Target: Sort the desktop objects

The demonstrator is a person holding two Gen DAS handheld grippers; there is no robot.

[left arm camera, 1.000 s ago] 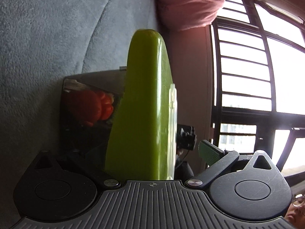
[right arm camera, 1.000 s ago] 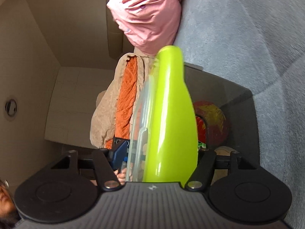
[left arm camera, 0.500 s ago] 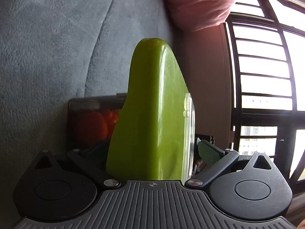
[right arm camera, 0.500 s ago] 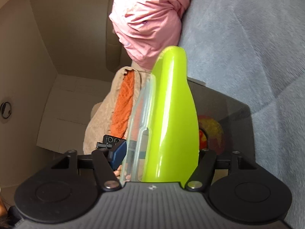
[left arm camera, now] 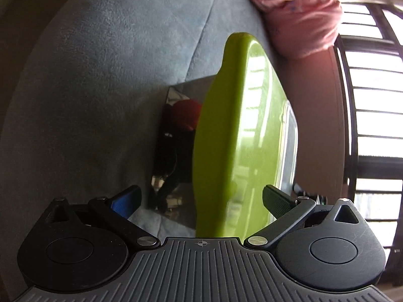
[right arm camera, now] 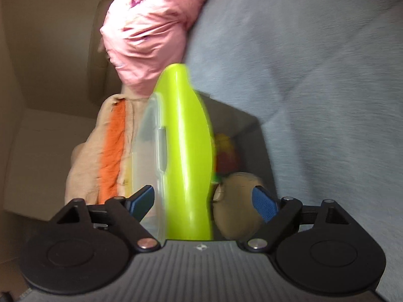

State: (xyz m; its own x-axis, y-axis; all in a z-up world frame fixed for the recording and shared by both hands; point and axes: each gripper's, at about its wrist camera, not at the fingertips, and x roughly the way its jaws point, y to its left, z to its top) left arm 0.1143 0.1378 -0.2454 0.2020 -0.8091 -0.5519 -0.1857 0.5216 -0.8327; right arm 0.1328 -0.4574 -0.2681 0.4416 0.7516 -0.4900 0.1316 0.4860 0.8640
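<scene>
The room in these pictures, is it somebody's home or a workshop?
Most likely a home, perhaps a living room. A grey sofa fills the background, pink bedding or clothing is bundled on it, and a barred window lets in daylight.

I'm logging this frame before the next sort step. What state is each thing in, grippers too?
left gripper: open, fingers spread either side of the box, not touching it.
right gripper: open, fingers apart from the box.
green box: standing on edge, clear lid closed.
dark bin: open, red toy inside.
</scene>
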